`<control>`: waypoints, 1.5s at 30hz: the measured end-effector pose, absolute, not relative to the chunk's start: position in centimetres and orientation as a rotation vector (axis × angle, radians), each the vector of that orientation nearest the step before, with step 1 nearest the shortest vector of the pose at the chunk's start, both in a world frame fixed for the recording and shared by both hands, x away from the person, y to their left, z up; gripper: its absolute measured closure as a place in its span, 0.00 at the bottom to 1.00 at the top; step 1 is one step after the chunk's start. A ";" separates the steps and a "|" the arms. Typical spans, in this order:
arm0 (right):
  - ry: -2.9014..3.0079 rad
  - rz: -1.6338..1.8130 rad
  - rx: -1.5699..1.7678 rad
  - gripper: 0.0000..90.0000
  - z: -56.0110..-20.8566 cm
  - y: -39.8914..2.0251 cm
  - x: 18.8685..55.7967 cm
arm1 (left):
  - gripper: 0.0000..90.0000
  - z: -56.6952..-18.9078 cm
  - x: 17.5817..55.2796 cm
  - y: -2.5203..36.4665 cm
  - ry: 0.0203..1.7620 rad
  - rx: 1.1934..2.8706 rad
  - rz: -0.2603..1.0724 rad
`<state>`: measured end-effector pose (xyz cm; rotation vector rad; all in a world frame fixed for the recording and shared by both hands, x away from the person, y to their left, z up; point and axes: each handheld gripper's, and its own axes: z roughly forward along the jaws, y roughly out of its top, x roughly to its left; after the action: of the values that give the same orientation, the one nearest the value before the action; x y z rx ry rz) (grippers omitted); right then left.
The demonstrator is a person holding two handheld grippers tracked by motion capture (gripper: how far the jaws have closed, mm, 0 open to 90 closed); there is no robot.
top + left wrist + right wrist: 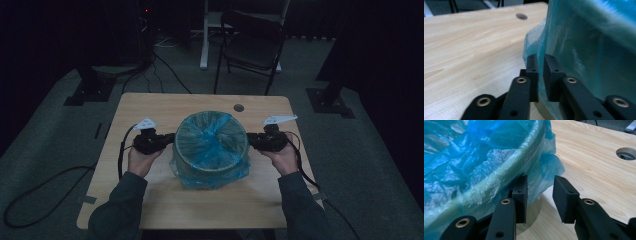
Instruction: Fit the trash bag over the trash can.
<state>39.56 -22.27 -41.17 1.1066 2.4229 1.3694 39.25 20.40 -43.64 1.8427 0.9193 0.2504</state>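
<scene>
A round bin lined with a blue plastic bag (212, 145) stands in the middle of the wooden table (150, 107). My left gripper (170, 138) is at the bin's left side and my right gripper (251, 140) at its right side, each held in a hand. In the left gripper view the jaws (541, 58) stand a narrow gap apart beside the bag's skirt (586, 50), with no film pinched between the pads. In the right gripper view the jaws (540, 178) are wide apart; the bag's loose edge (549, 167) hangs just beyond them, below the rim.
A round cable hole (238, 107) sits in the table behind the bin, also seen as the hole (626, 153) in the right gripper view. A dark folding chair (252, 42) stands beyond the far edge. Cables trail off the table's left and right sides.
</scene>
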 end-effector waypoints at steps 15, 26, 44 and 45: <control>2.409 1.385 1.078 0.64 -41.7 -23.0 38.3 | 0.70 -39.4 38.3 21.4 0.821 1.806 0.318; 2.398 1.409 1.070 0.64 -41.9 -23.0 38.0 | 0.68 -36.4 38.6 19.5 0.713 1.843 0.319; 2.424 1.403 1.060 0.64 -42.3 -22.8 38.1 | 0.67 -34.1 39.1 15.7 0.575 1.921 0.284; 2.424 1.403 1.060 0.64 -42.3 -22.8 38.1 | 0.68 -34.0 39.1 15.5 0.567 1.928 0.283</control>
<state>38.05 -22.78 -42.32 1.0599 2.4243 1.4032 39.10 15.49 -34.02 1.9277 0.5672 0.2830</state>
